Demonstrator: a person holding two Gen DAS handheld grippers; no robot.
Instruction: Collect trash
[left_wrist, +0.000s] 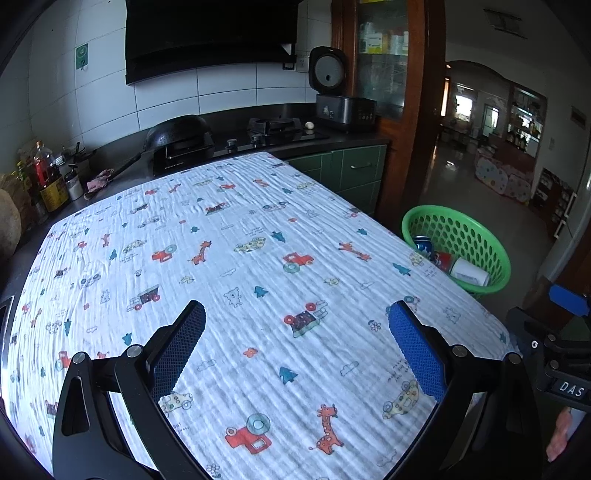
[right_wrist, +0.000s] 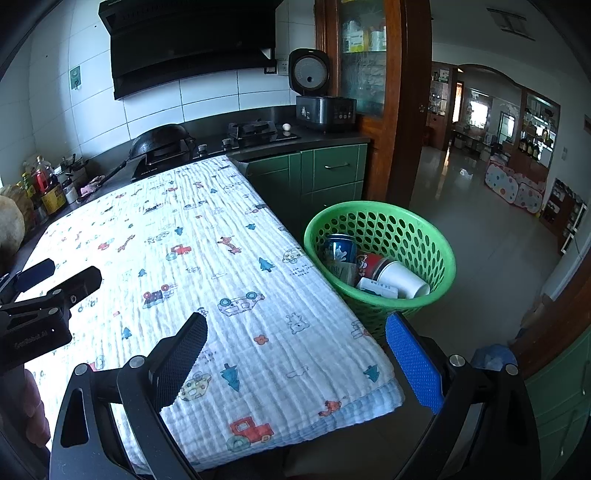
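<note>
A green perforated basket (right_wrist: 406, 229) stands on the floor by the table's right edge. Inside it lie a blue can (right_wrist: 340, 249), a red cup (right_wrist: 371, 264), a white paper cup (right_wrist: 402, 278) and a small white box (right_wrist: 376, 288). The left wrist view shows the basket (left_wrist: 480, 236) too. Only a cartoon-print cloth (left_wrist: 258, 221) covers the table (right_wrist: 184, 221); nothing lies on it. My left gripper (left_wrist: 295, 310) hovers open over the cloth, holding nothing. My right gripper (right_wrist: 295, 321) is open and holding nothing above the table's near right corner, just short of the basket.
Behind the table runs a dark counter with a wok (left_wrist: 177, 129), a gas hob (left_wrist: 273, 125) and a rice cooker (left_wrist: 343, 107). Bottles (left_wrist: 48, 177) stand at far left. Green cabinets (right_wrist: 332, 170) and an open doorway with tiled floor (right_wrist: 480, 240) lie to the right.
</note>
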